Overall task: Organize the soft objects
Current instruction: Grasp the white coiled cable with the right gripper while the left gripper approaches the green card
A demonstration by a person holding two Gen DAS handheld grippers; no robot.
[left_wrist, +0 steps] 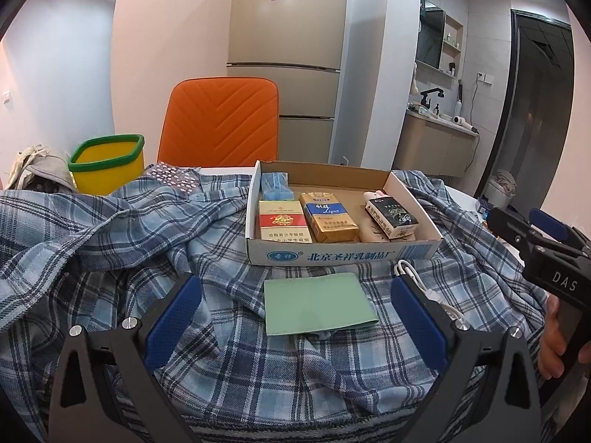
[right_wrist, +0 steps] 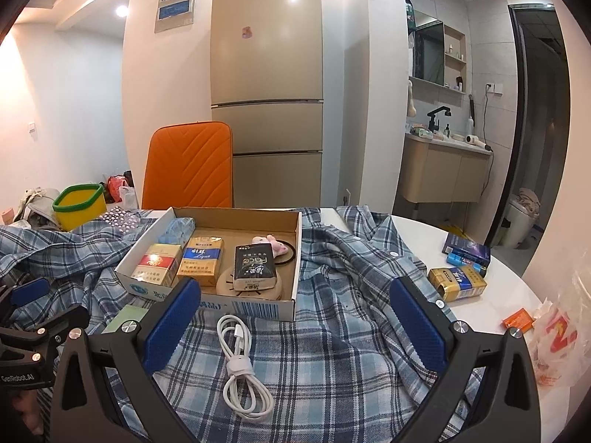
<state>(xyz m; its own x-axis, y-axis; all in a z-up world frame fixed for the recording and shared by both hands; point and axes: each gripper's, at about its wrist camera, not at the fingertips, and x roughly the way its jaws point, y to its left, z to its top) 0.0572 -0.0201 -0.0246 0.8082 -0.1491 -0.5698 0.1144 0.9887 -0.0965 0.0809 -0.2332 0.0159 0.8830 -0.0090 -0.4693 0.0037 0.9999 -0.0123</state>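
Observation:
A blue plaid shirt (left_wrist: 110, 243) lies crumpled over the table; it also shows in the right wrist view (right_wrist: 332, 332). A folded green cloth (left_wrist: 317, 304) lies on it, between the fingers of my open, empty left gripper (left_wrist: 295, 317). My right gripper (right_wrist: 295, 321) is open and empty above a coiled white cable (right_wrist: 240, 365). A cardboard box (left_wrist: 332, 254) holds cigarette packs, a black tissue pack (left_wrist: 391, 216), a blue soft item (left_wrist: 275, 184) and a small pink plush (right_wrist: 275, 245).
A yellow bin with a green rim (left_wrist: 107, 164) and a sequined fabric (left_wrist: 173, 177) sit at back left. An orange chair (left_wrist: 221, 122) stands behind the table. Cigarette packs (right_wrist: 456, 282), an orange packet (right_wrist: 517, 319) and a plastic bag (right_wrist: 554, 339) lie on the white table at right.

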